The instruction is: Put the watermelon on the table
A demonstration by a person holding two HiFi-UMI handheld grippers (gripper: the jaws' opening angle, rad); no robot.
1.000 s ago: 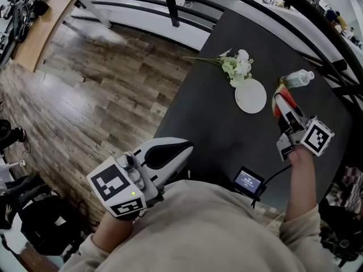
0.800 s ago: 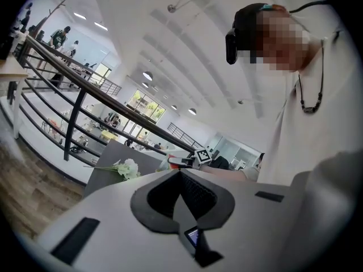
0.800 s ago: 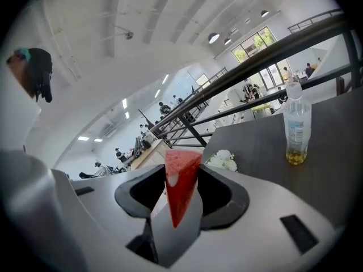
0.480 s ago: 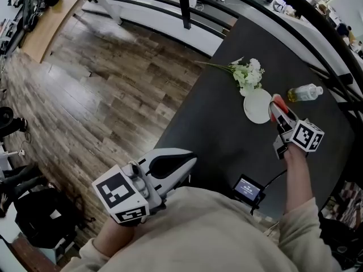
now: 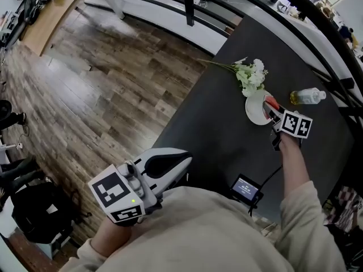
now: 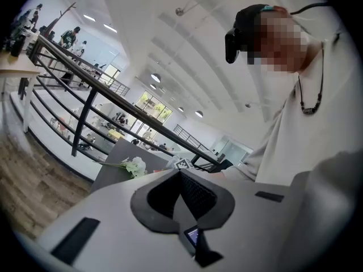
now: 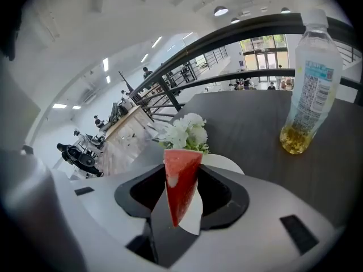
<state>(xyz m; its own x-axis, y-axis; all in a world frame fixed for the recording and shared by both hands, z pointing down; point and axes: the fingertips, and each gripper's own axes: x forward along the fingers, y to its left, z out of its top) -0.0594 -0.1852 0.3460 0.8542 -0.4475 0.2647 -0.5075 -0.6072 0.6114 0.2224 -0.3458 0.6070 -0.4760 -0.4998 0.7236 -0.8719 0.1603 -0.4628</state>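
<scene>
A red wedge of watermelon (image 7: 181, 183) with a thin white rind stands upright between the jaws of my right gripper (image 7: 182, 203), which is shut on it. In the head view this gripper (image 5: 272, 112) holds the watermelon (image 5: 270, 102) low over the right rim of a small white plate (image 5: 255, 107) on the dark table (image 5: 215, 123). In the right gripper view the plate (image 7: 226, 164) lies just beyond the slice. My left gripper (image 5: 184, 156) hangs off the table's near left edge, close to the person's body, and its jaws (image 6: 180, 174) meet with nothing in them.
A bunch of white flowers (image 5: 250, 72) lies just beyond the plate. A clear bottle (image 5: 306, 97) with a little yellow liquid stands to the right of it. A small black device with a lit screen (image 5: 245, 187) and a cable sits near the front edge. Dark railings run behind the table.
My right gripper has sunk with the watermelon and moved from beside the bottle to the plate's right rim. The left gripper has hardly moved.
</scene>
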